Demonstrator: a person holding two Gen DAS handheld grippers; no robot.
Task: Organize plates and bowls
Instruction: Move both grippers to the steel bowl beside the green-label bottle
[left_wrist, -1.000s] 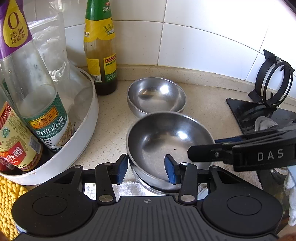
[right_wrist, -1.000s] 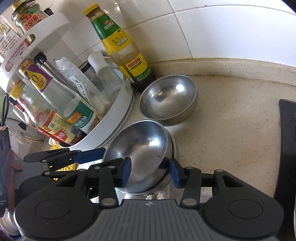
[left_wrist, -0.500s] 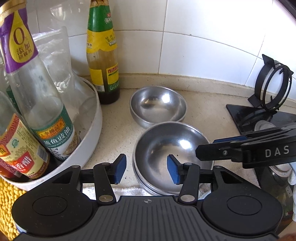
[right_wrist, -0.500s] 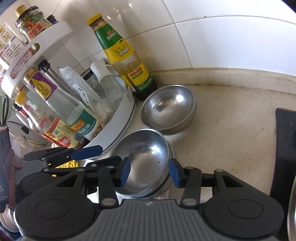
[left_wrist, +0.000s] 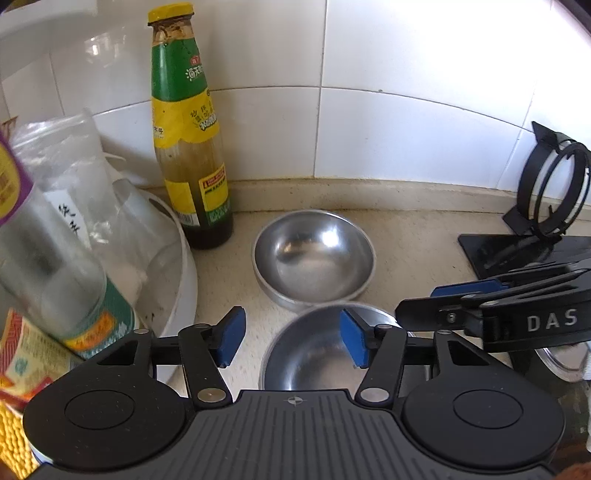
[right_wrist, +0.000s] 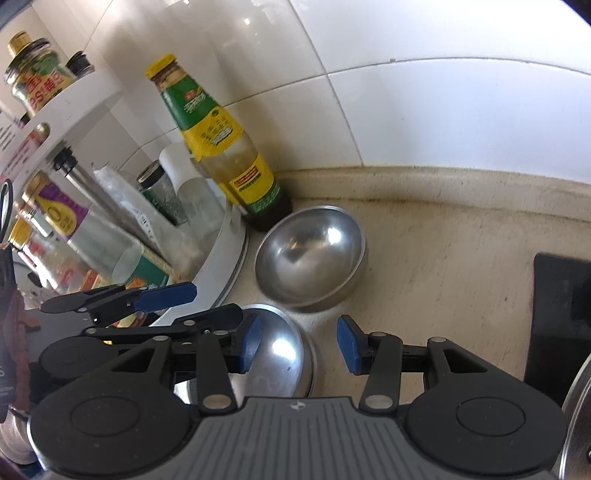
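Nearest to me, the left gripper (left_wrist: 291, 341) stood spread wide with nothing between its blue pads (left_wrist: 352, 341); the near bowl (left_wrist: 314, 354) lay right under them, its rim just beneath the right pad, though I could not tell if that pad touched the steel. My right gripper (right_wrist: 297, 345) was likewise spread and held nothing, and from its camera the near bowl (right_wrist: 280, 356) sat low and to the left, partly behind the left pad (right_wrist: 249, 343). In the left view the right gripper (left_wrist: 491, 306) reached in from the right edge, just beside that bowl. A little further off, the far bowl (left_wrist: 314, 254) rested upright on the beige countertop (left_wrist: 413, 240), near the first one. Left of both stood the white rack (right_wrist: 229, 258) of bottles, and beyond the far bowl the sauce bottle (left_wrist: 190, 147) stood against the tiled wall (left_wrist: 406, 129)
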